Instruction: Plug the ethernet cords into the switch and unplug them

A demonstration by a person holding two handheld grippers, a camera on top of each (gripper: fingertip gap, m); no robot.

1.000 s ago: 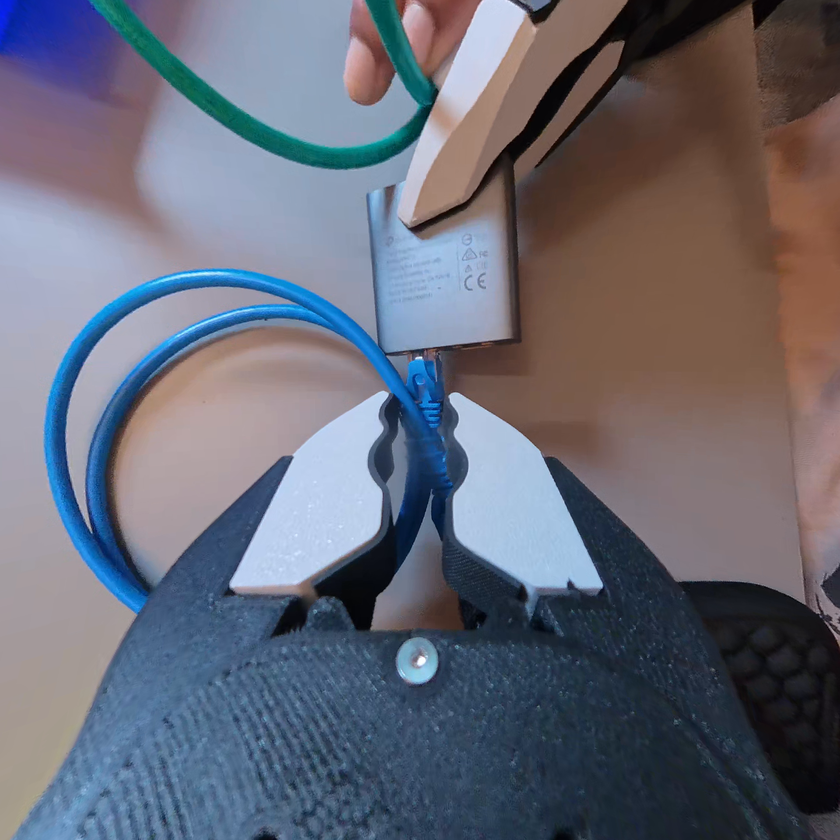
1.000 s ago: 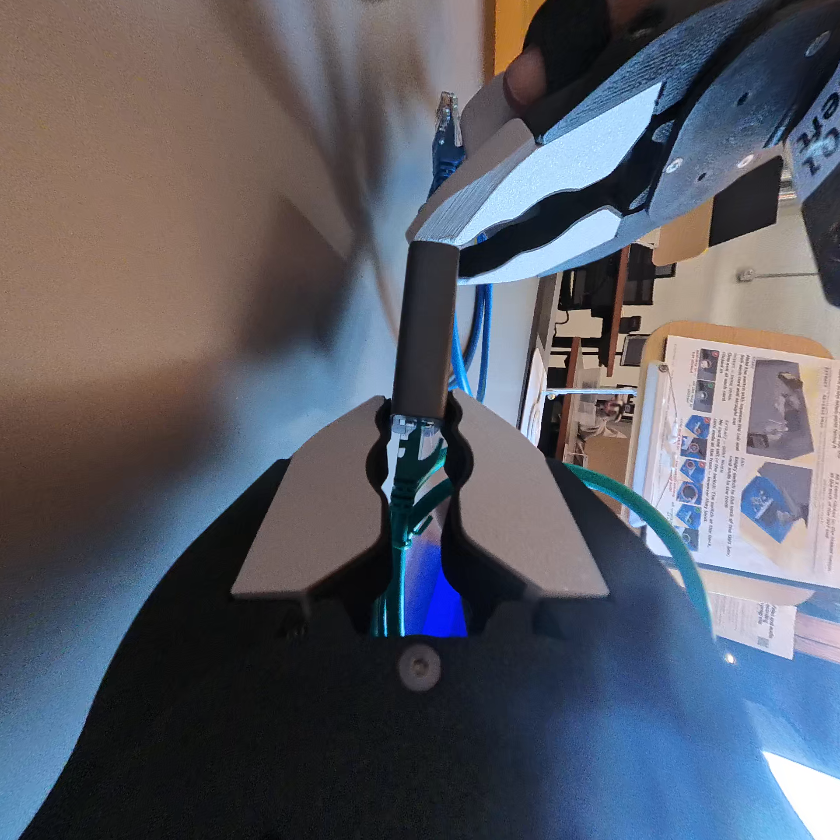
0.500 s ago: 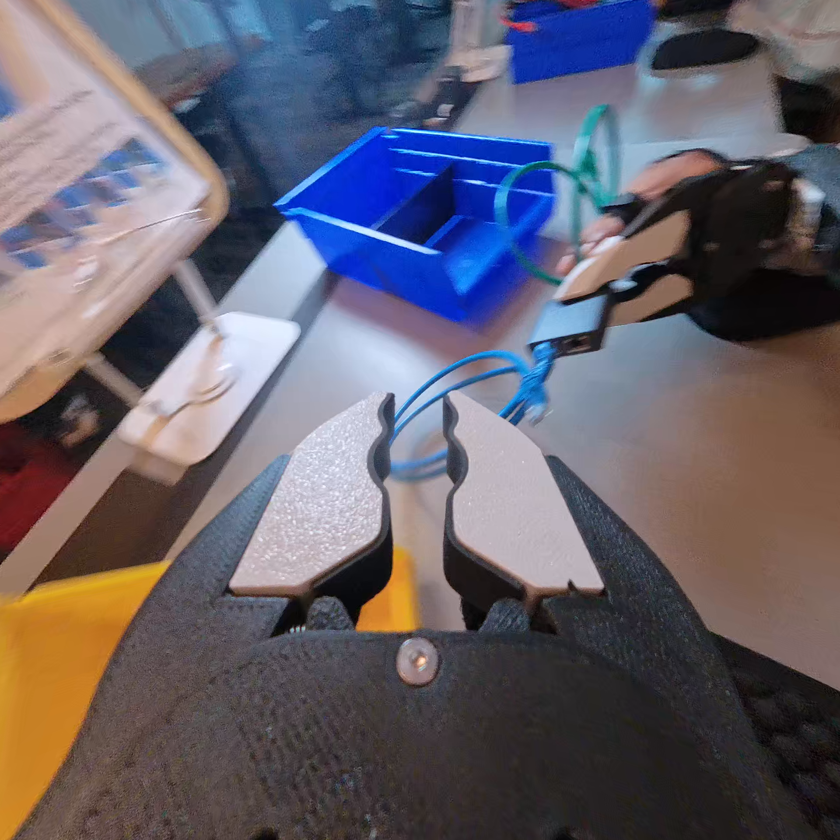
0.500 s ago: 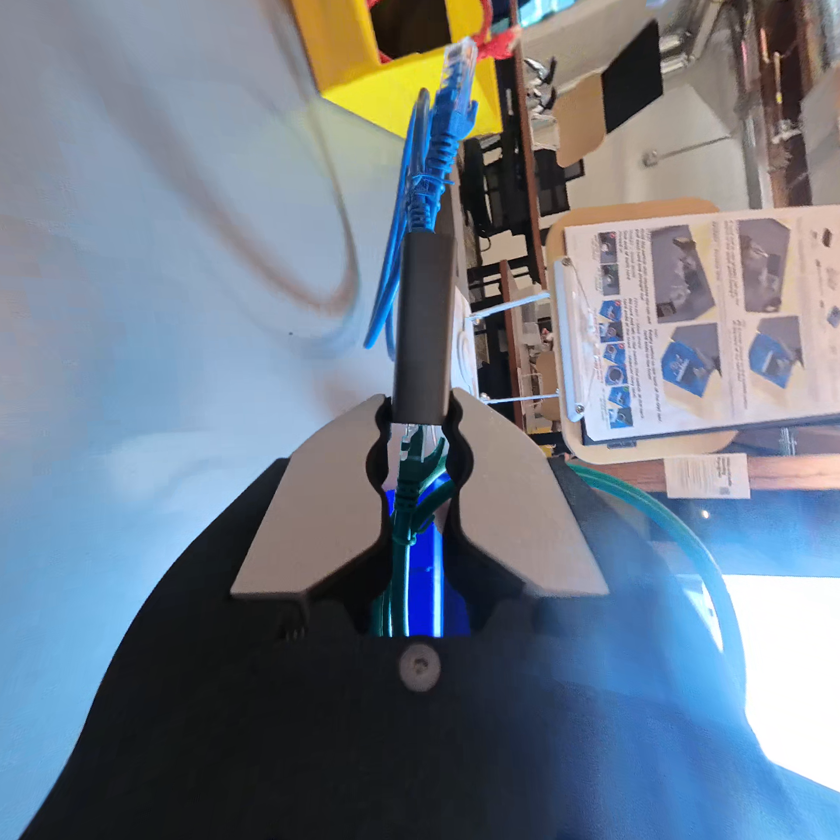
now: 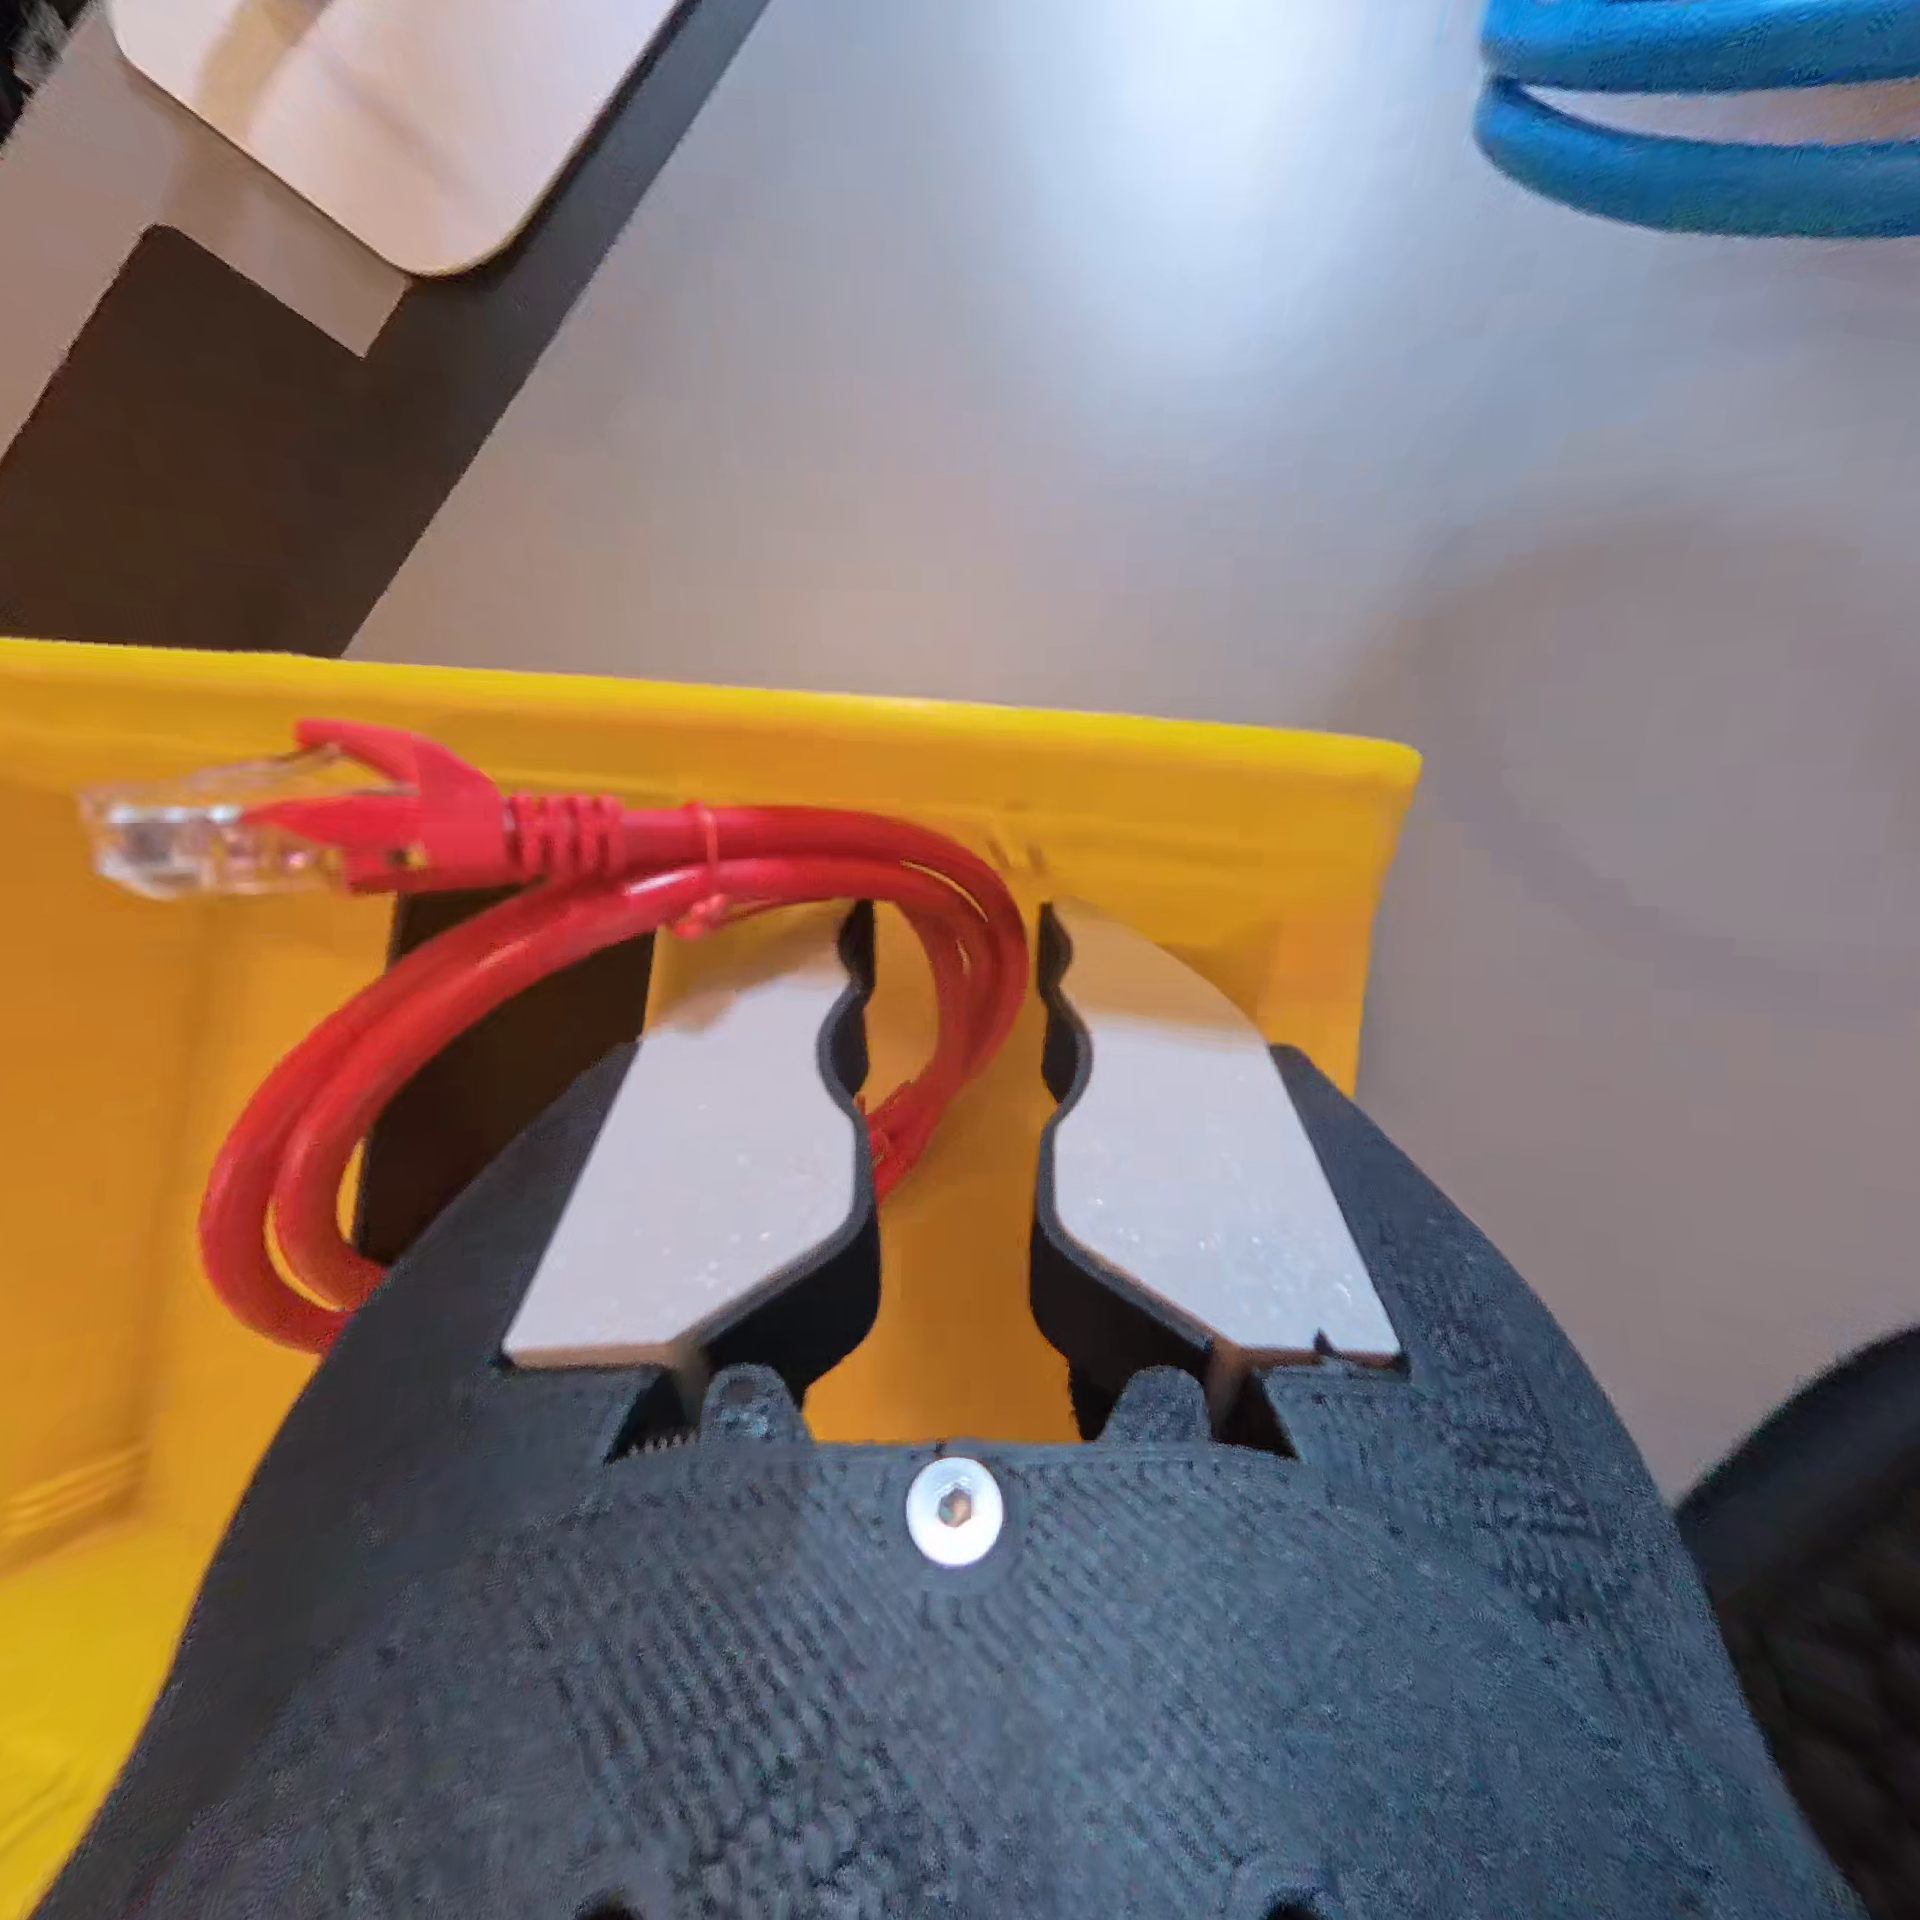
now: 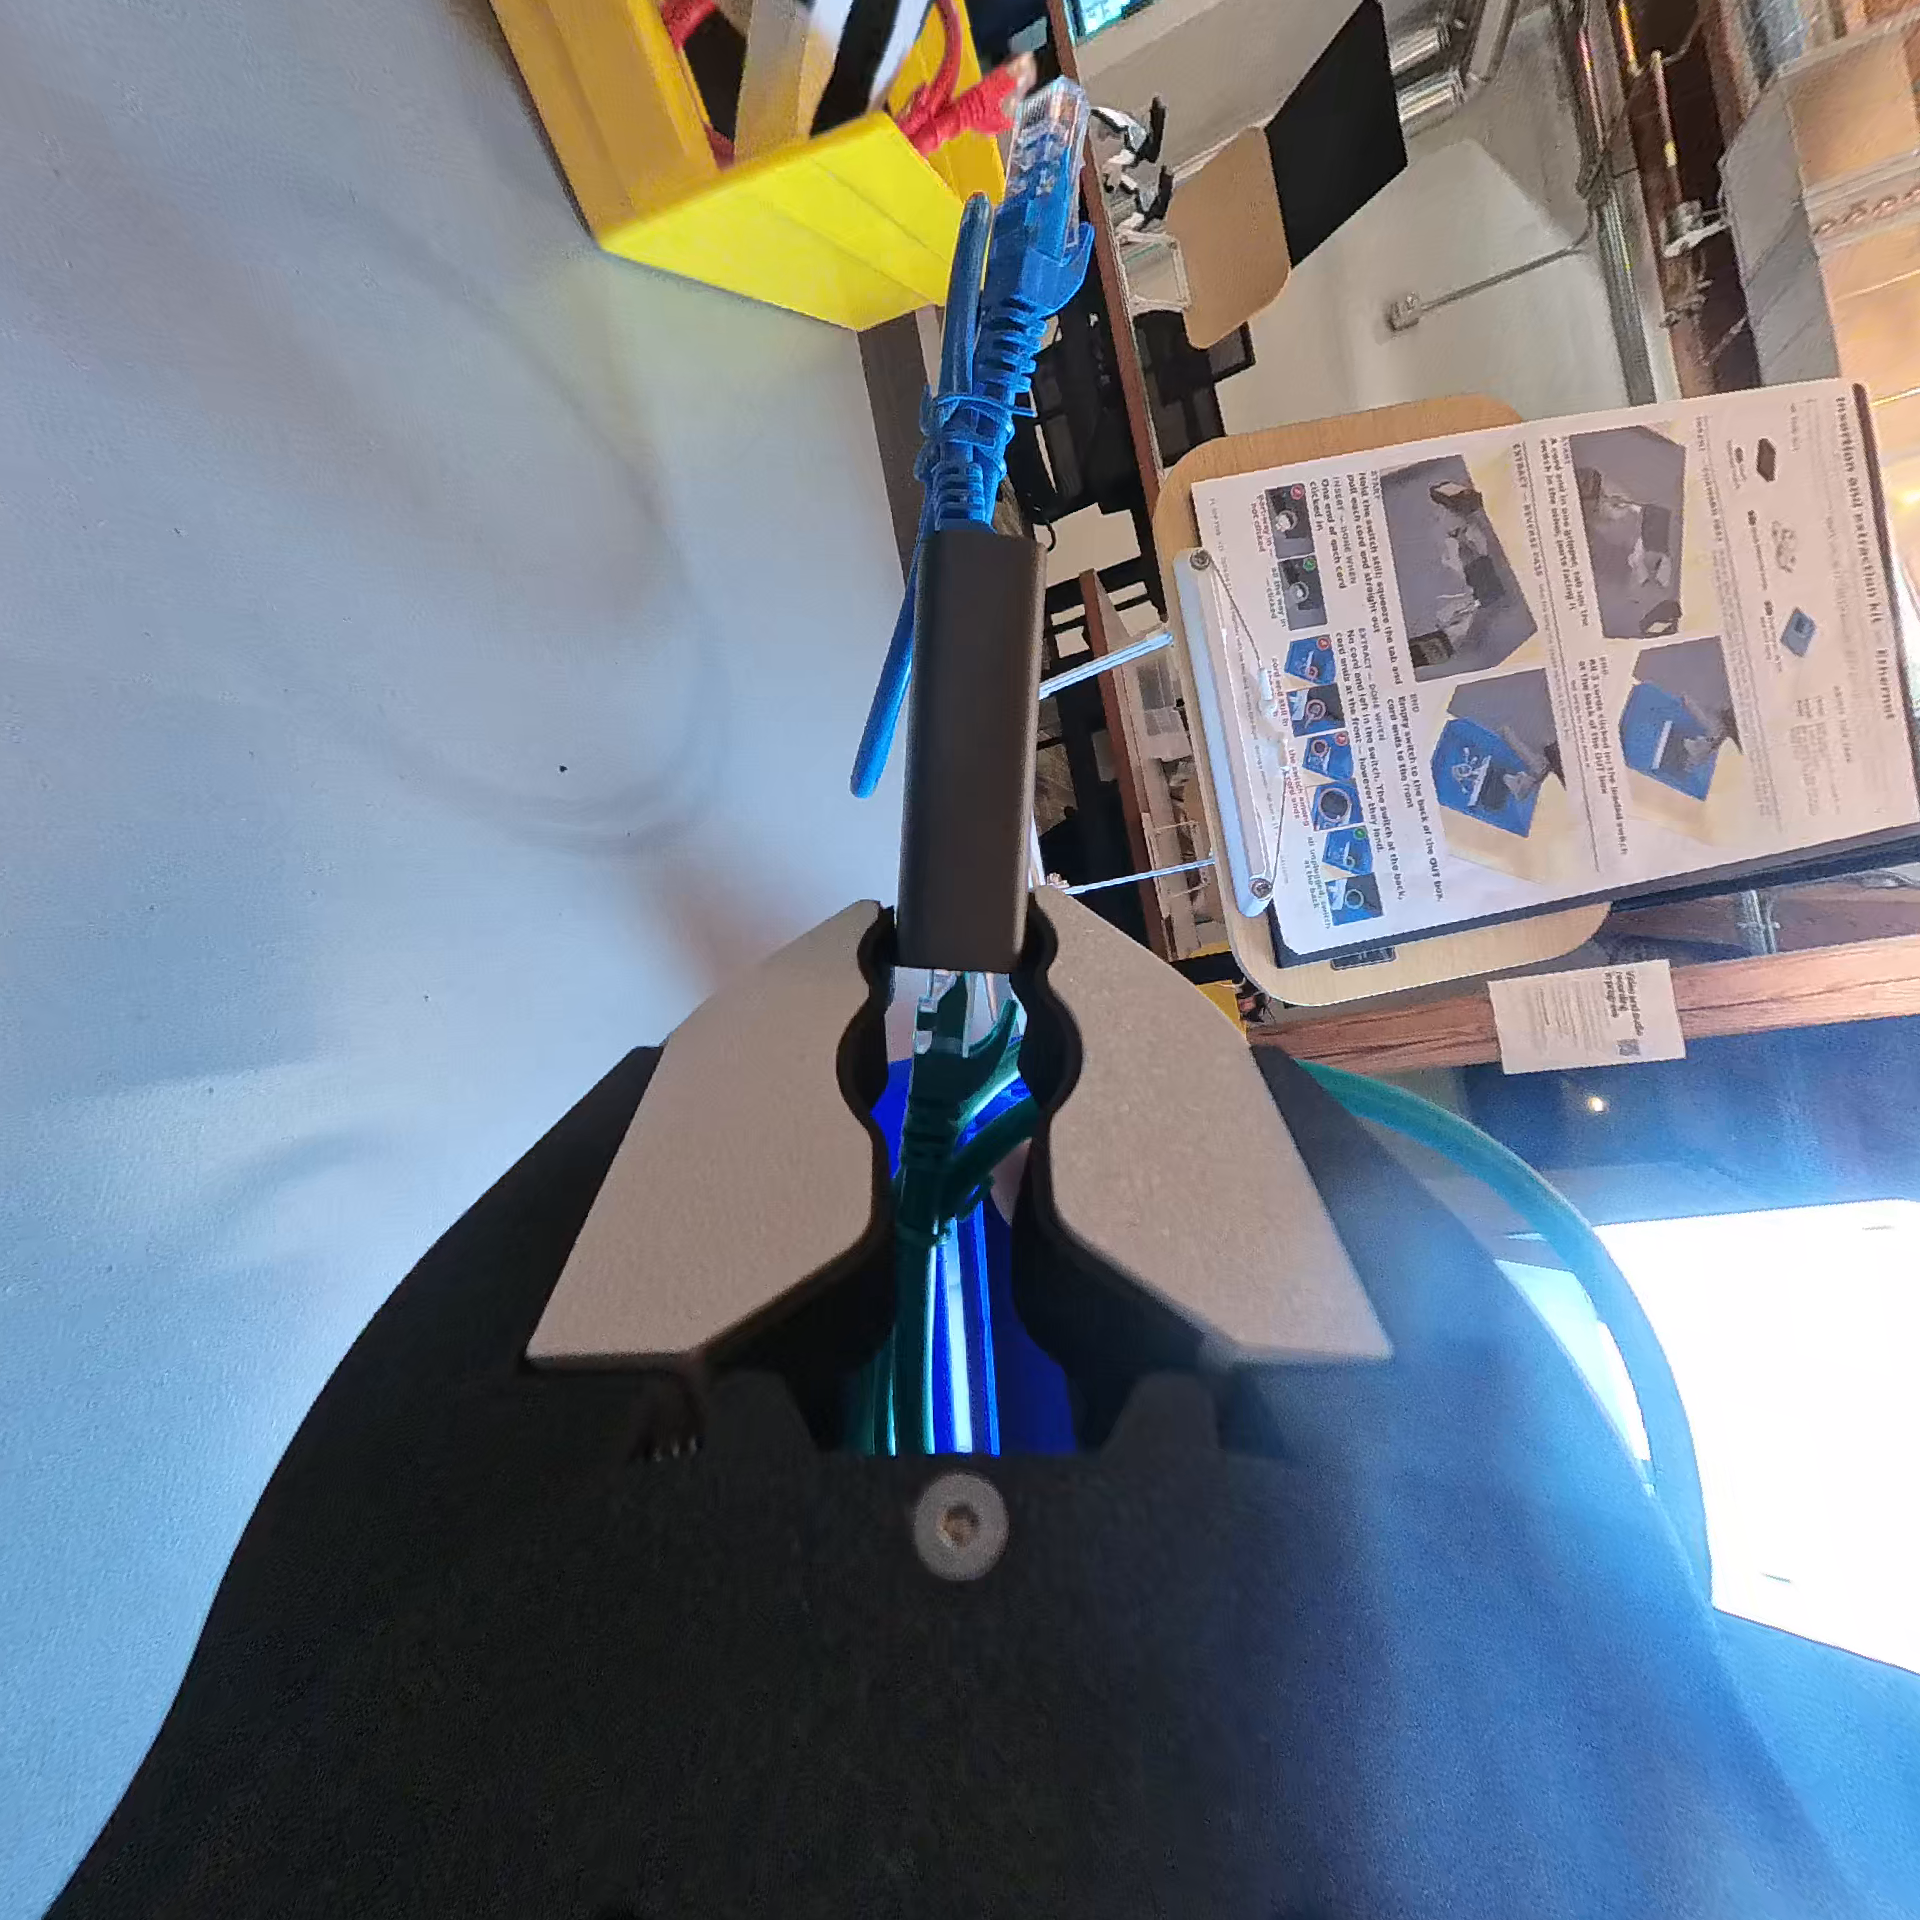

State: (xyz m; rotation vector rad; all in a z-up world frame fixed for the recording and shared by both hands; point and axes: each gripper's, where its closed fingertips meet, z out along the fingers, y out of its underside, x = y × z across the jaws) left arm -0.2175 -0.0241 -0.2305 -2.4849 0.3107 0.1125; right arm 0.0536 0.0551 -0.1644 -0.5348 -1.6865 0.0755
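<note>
My right gripper (image 6: 961,914) is shut on the near end of the dark grey switch (image 6: 966,748), held edge-on above the table. A blue cord (image 6: 977,457) is plugged into its far end, and a second blue plug (image 6: 1049,114) sticks out free beyond. A green cord (image 6: 951,1049) is plugged into its near end and runs back between my fingers. My left gripper (image 5: 951,925) is open over the yellow bin (image 5: 1143,769), its jaws on either side of a loop of the coiled red cord (image 5: 623,842). The red cord's clear plug (image 5: 197,821) points left.
A loop of the blue cord (image 5: 1704,156) lies on the grey table (image 5: 1039,416) at top right. A white stand base (image 5: 343,135) sits past the table's edge. The right wrist view shows the yellow bin (image 6: 790,239) and an instruction board (image 6: 1558,665).
My left gripper let go of the blue plug at the switch, swung away to the yellow bin and opened around the red cord. My right gripper still holds the switch.
</note>
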